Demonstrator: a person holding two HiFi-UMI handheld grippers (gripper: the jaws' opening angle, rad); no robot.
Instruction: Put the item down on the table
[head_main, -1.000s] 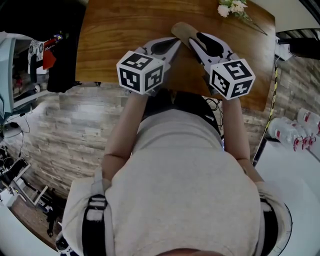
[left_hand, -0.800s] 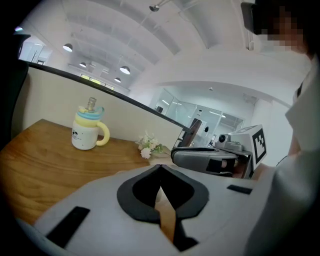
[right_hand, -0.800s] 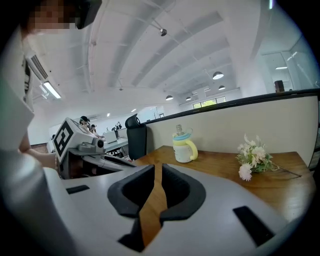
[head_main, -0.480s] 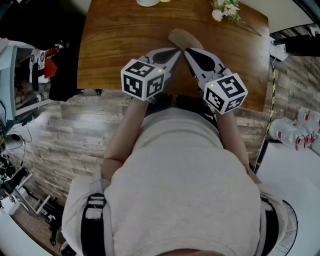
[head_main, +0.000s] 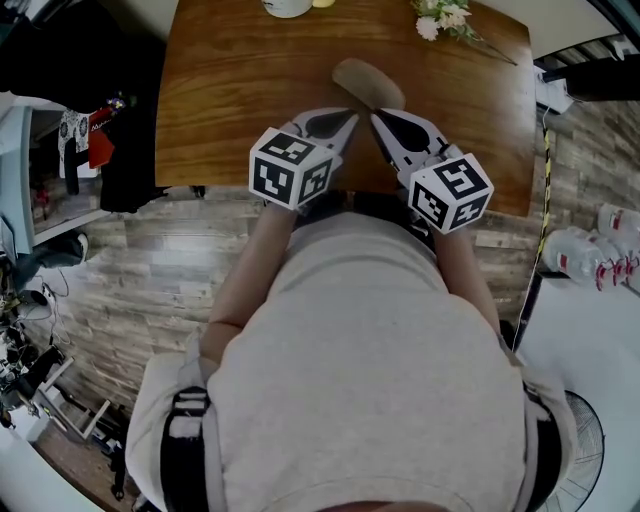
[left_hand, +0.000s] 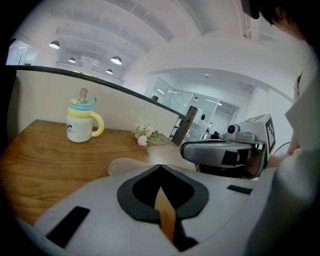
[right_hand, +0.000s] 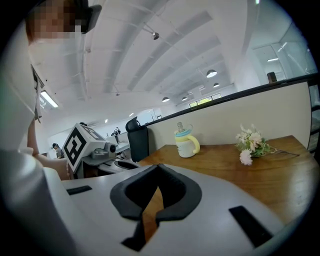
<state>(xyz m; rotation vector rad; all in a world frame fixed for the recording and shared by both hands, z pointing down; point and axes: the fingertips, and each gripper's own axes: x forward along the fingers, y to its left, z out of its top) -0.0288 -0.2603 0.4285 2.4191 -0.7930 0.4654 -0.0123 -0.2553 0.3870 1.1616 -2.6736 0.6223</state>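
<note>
Now your item (head_main: 366, 82) lies flat on the table (head_main: 230, 90), long axis slanting from far-left to near-right, just beyond both tips. Your left gripper (head_main: 351, 114) and right gripper (head_main: 375, 115) are both closed, holding nothing.

Bright overhead light; fisheye-warped, dark-vignetted edges

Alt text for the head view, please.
Seen from above, a person holds the left tool and right tool, both shut and empty, over the near edge of a wooden table; a tan oval item lies just past their tips.
</note>
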